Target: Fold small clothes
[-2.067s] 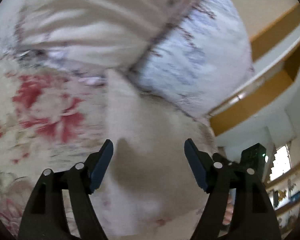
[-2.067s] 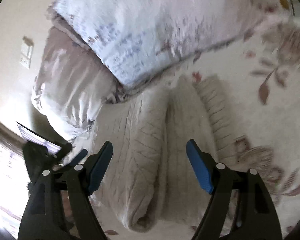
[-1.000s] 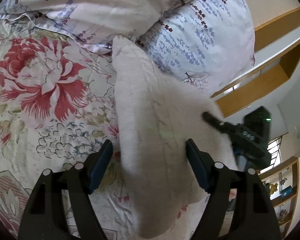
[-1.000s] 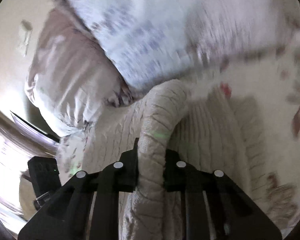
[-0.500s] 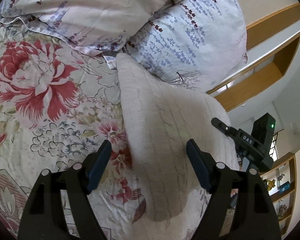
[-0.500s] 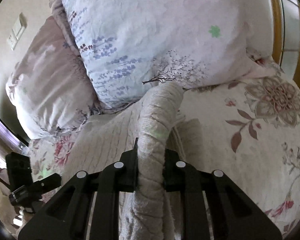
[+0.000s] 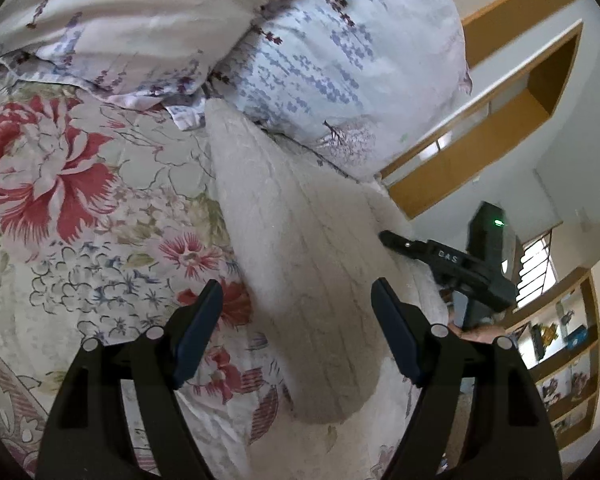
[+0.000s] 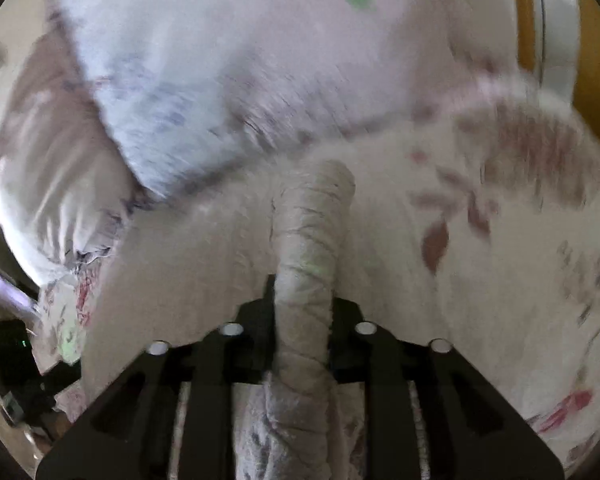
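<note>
A cream cable-knit sweater (image 7: 300,264) lies on a floral bedspread (image 7: 80,216), its far end against the pillows. My left gripper (image 7: 296,328) is open and empty, its jaws hovering astride the sweater's near part. My right gripper (image 8: 302,312) is shut on a bunched fold of the sweater (image 8: 308,232) and lifts it off the bed. The right gripper also shows in the left wrist view (image 7: 440,256) at the sweater's right edge. The right wrist view is blurred by motion.
Two pillows with blue and purple flower print (image 7: 340,52) lie at the head of the bed. A wooden headboard shelf (image 7: 500,128) is behind them. Shelves with small items (image 7: 560,340) stand at the right. The bedspread extends left of the sweater.
My right gripper closed on a fold of the sweater about a second ago and keeps lifting and moving it. My left gripper stays open and has barely shifted over the sweater.
</note>
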A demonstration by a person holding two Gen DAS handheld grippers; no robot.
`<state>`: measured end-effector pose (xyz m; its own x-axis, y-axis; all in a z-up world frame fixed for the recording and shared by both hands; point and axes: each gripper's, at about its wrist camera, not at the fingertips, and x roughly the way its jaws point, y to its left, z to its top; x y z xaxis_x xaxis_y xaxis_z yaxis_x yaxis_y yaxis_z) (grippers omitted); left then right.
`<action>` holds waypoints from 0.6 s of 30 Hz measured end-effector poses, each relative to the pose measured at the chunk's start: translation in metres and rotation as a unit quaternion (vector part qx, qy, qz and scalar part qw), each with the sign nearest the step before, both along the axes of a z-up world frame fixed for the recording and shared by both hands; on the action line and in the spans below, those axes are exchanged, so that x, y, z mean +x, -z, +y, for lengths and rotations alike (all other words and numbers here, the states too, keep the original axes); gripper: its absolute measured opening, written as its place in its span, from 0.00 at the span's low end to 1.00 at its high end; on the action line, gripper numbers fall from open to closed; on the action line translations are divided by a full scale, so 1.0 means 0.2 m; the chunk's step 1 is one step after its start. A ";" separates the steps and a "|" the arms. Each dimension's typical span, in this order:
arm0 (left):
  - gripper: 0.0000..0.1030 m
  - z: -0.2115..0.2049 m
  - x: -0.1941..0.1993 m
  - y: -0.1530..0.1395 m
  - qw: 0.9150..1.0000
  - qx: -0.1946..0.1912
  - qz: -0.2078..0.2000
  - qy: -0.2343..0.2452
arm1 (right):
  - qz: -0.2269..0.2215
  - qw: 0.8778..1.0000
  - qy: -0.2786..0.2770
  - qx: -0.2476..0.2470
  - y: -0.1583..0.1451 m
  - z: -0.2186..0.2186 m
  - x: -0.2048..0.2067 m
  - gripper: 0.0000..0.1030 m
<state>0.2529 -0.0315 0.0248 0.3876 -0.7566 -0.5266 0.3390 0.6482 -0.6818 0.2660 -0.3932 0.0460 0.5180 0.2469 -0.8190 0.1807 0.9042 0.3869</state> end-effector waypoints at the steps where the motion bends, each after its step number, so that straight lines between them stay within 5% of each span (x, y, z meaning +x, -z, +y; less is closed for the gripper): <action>1: 0.73 -0.01 0.00 0.00 1.000 0.005 -0.001 0.002 | 0.001 1.000 0.017 0.021 0.00 -0.04 -0.02 0.43; 5: 0.72 -0.01 0.02 0.01 1.000 0.006 0.015 -0.001 | -0.024 0.999 0.030 0.036 -0.11 -0.12 -0.15 0.55; 11: 0.69 -0.03 -0.03 -0.03 1.000 0.011 0.022 -0.005 | -0.037 0.996 0.007 0.082 -0.18 -0.14 -0.37 0.55; 18: 0.62 -0.08 -0.11 -0.02 0.999 0.042 0.032 0.001 | -0.029 0.996 -0.023 0.076 -0.16 -0.07 -0.48 0.52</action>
